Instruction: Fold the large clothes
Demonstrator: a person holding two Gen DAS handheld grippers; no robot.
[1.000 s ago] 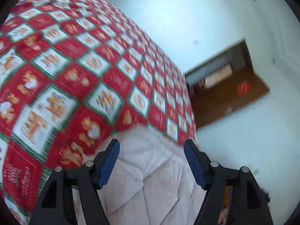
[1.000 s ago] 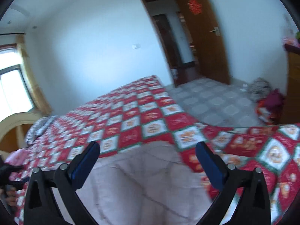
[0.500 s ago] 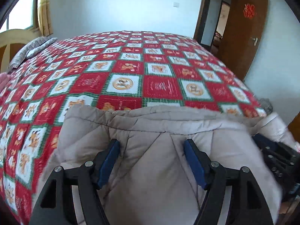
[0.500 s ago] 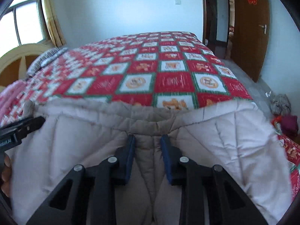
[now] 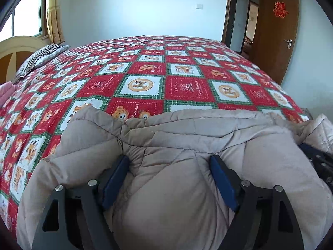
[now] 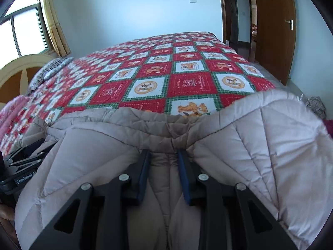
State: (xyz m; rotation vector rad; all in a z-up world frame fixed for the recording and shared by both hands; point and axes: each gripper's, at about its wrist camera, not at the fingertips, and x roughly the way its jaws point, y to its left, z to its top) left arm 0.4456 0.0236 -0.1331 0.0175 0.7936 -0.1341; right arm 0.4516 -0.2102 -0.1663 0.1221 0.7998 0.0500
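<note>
A beige quilted padded coat [image 5: 177, 141] lies bunched at the near edge of the bed, also filling the lower right wrist view [image 6: 260, 145]. My left gripper [image 5: 169, 166] stands wide open with a thick bulge of the coat between its blue pads. My right gripper [image 6: 163, 158] is shut on a fold of the coat near its upper seam. The right gripper's body shows at the right edge of the left wrist view [image 5: 318, 162]. The left gripper's body shows at the left edge of the right wrist view [image 6: 22, 166].
The bed wears a red, white and green checked cartoon cover [image 5: 158, 79]. A striped pillow [image 5: 39, 58] and a cream headboard [image 5: 18, 50] are at far left. A brown door [image 5: 274, 33] stands open at right. Clothes lie on the floor [image 6: 314, 104].
Both grippers swung from tilted views to level over the coat. The right gripper closed on a coat fold between one second and half a second ago. The left stays open, pushed deeper into the coat.
</note>
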